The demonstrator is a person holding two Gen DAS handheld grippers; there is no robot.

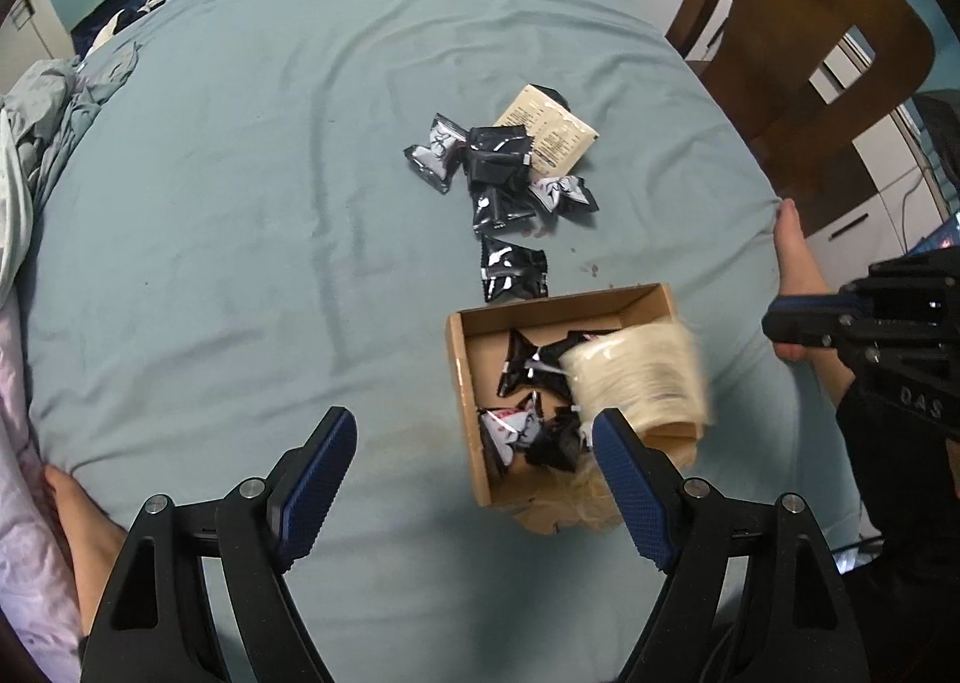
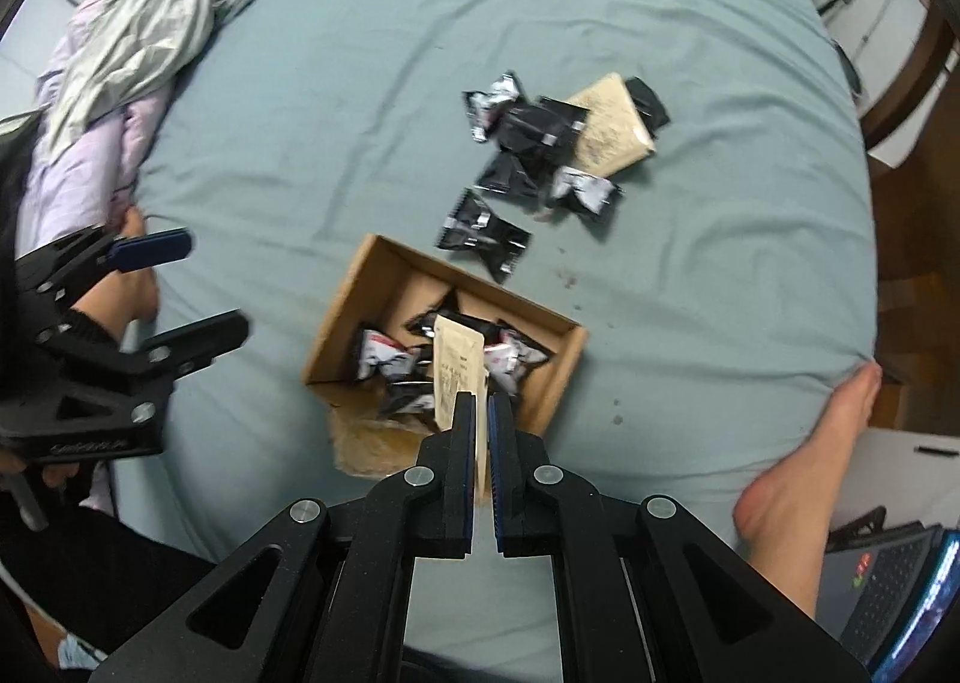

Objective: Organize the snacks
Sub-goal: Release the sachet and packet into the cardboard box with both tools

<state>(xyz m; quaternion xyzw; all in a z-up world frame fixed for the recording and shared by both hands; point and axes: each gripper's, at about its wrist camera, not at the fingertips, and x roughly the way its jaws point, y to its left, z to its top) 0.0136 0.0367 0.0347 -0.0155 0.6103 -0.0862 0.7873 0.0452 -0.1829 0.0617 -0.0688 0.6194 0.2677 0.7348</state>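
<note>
On a bed covered with a wrinkled pale teal sheet (image 1: 240, 203), I sit with bare feet at its edge and work a gripper in each hand. My left gripper (image 1: 474, 479) stands with its blue-padded fingers spread wide and nothing between them, hanging over the sheet just beside the shallow brown cardboard box (image 1: 459, 383). My right gripper (image 2: 482, 413) is clamped narrowly on a thin cream-coloured paper-wrapped snack packet (image 2: 457, 377), which stands on edge over the box; from the left wrist view that packet (image 1: 636, 377) shows only as a pale blur above the box's near right corner. Inside the box lie several small black-and-white foil snack packets (image 2: 390, 359). Beyond the box, on the open sheet, a loose heap of the same black-and-white packets (image 1: 498, 167) lies partly on top of a second flat cream packet with dark print (image 1: 555, 134), and one black packet (image 1: 515, 269) lies apart, just off the box's far wall. A brown wooden chair (image 1: 810, 35) stands at the bed's far right side.
</note>
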